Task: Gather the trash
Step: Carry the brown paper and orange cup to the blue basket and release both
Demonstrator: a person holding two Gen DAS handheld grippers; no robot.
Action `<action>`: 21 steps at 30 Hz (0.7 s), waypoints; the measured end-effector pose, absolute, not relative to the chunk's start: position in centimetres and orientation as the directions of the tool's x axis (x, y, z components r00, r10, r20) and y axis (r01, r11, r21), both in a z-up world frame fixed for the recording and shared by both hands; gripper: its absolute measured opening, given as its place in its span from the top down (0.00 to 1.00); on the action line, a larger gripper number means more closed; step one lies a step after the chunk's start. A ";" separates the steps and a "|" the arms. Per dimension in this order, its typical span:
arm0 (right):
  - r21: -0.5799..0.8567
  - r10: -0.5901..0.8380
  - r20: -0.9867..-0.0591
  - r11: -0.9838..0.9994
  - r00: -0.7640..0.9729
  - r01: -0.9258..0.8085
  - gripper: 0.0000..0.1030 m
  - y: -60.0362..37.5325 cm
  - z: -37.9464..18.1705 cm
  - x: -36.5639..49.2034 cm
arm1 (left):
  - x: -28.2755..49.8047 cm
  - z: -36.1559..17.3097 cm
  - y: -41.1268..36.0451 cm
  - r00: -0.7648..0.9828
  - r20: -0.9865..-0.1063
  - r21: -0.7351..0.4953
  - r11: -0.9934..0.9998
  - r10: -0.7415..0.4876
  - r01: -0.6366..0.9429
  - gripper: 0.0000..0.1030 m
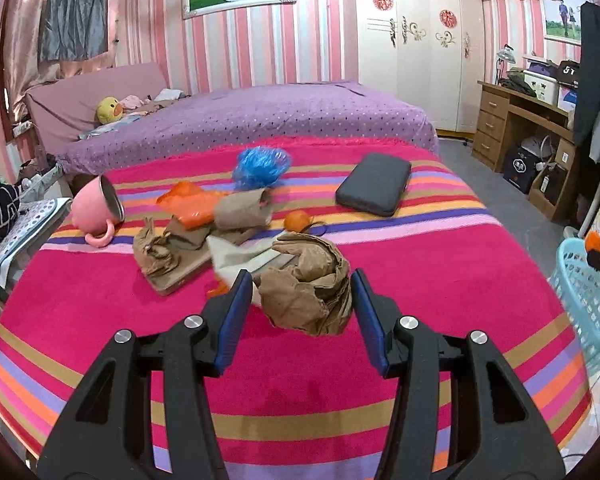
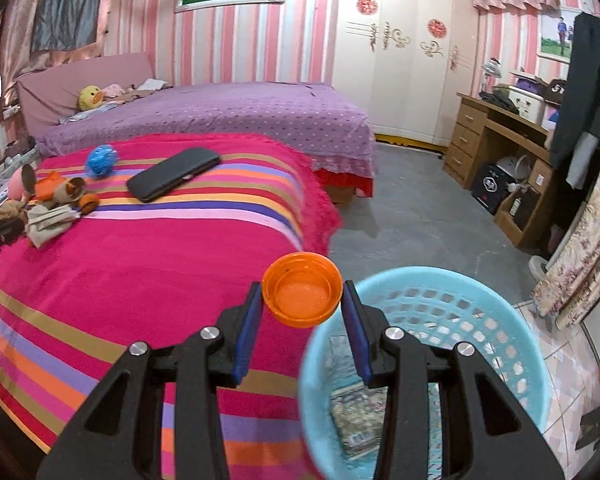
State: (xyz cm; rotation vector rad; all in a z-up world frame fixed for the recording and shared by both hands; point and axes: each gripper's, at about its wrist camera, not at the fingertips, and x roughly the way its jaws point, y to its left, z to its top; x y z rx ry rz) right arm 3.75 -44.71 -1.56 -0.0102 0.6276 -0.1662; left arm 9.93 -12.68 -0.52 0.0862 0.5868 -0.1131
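Observation:
My left gripper (image 1: pixel 302 284) is shut on a crumpled brown paper wad (image 1: pixel 312 288), held above the striped bedspread (image 1: pixel 340 380). Behind it lies a trash pile: another brown paper wad (image 1: pixel 156 252), a cardboard tube (image 1: pixel 244 210), orange plastic (image 1: pixel 188 204), a blue plastic ball (image 1: pixel 260 166) and a small orange piece (image 1: pixel 296 220). My right gripper (image 2: pixel 302 300) is shut on an orange plastic lid (image 2: pixel 302 294), held at the left rim of a light blue basket (image 2: pixel 500 312). The basket (image 1: pixel 584 300) also shows at the right edge of the left wrist view.
A pink mug (image 1: pixel 96 208) lies tipped at the left of the bed. A dark flat case (image 1: pixel 374 182) rests on the bedspread. A purple bed (image 1: pixel 260 116), a wardrobe (image 1: pixel 420 52) and a wooden desk (image 1: pixel 520 132) stand behind.

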 end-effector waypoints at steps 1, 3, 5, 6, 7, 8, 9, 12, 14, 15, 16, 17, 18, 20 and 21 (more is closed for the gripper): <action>-0.056 -0.162 -0.582 0.986 0.796 0.160 0.61 -45.3 -1.5 3.6 | 9.9 -0.3 -13.3 0.829 -0.553 0.048 0.990 -0.085 0.133 0.52; -0.042 -0.175 -0.576 0.982 0.799 0.185 0.61 -46.9 -1.4 3.2 | 9.9 -0.2 -14.5 0.833 -0.546 0.057 0.989 -0.083 0.137 0.52; -0.031 -0.185 -0.571 0.978 0.800 0.204 0.61 -48.0 -1.4 2.7 | 9.8 -0.3 -15.9 0.836 -0.542 0.073 0.987 -0.084 0.146 0.52; -0.024 -0.191 -0.568 0.976 0.800 0.217 0.61 -48.7 -1.4 2.4 | 9.8 -0.4 -17.0 0.838 -0.540 0.087 0.984 -0.084 0.155 0.52; -0.018 -0.197 -0.567 0.974 0.800 0.227 0.61 -49.3 -1.4 2.2 | 9.7 -0.5 -17.6 0.838 -0.539 0.092 0.983 -0.085 0.159 0.52; -0.014 -0.204 -0.566 0.971 0.799 0.239 0.61 -50.0 -1.4 2.0 | 9.6 -0.5 -18.4 0.837 -0.539 0.088 0.982 -0.095 0.168 0.52; -0.014 -0.216 -0.563 0.967 0.797 0.252 0.61 -50.7 -1.4 1.7 | 9.5 -0.5 -19.2 0.834 -0.540 0.080 0.980 -0.110 0.181 0.52; -0.025 -0.250 -0.561 0.958 0.789 0.285 0.61 -52.5 -1.5 0.9 | 9.0 -0.4 -22.0 0.828 -0.539 0.065 0.972 -0.156 0.225 0.52; -0.021 -0.270 -0.560 0.950 0.783 0.312 0.61 -54.0 -1.7 0.2 | 8.7 -0.5 -24.0 0.821 -0.540 0.062 0.964 -0.185 0.258 0.52; -0.020 -0.278 -0.560 0.946 0.780 0.323 0.61 -54.5 -1.8 0.0 | 8.7 -0.6 -24.8 0.818 -0.541 0.060 0.961 -0.197 0.271 0.52; -0.021 -0.288 -0.560 0.942 0.777 0.334 0.61 -55.1 -1.9 -0.3 | 8.7 -0.8 -25.9 0.810 -0.547 0.055 0.956 -0.212 0.288 0.52; -0.023 -0.303 -0.561 0.936 0.770 0.351 0.61 -55.9 -2.1 -0.7 | 8.7 -0.9 -26.9 0.800 -0.554 0.047 0.952 -0.228 0.304 0.52; -0.022 -0.308 -0.562 0.933 0.768 0.358 0.61 -56.4 -2.1 -0.8 | 8.8 -1.1 -27.7 0.791 -0.561 0.038 0.947 -0.243 0.318 0.52; -0.020 -0.320 -0.566 0.927 0.760 0.375 0.61 -57.5 -2.3 -1.3 | 8.8 -1.3 -29.5 0.777 -0.571 0.029 0.939 -0.265 0.341 0.52; -0.023 -0.330 -0.569 0.922 0.753 0.387 0.61 -58.1 -2.5 -1.5 | 8.7 -1.5 -30.5 0.770 -0.575 0.028 0.935 -0.275 0.355 0.51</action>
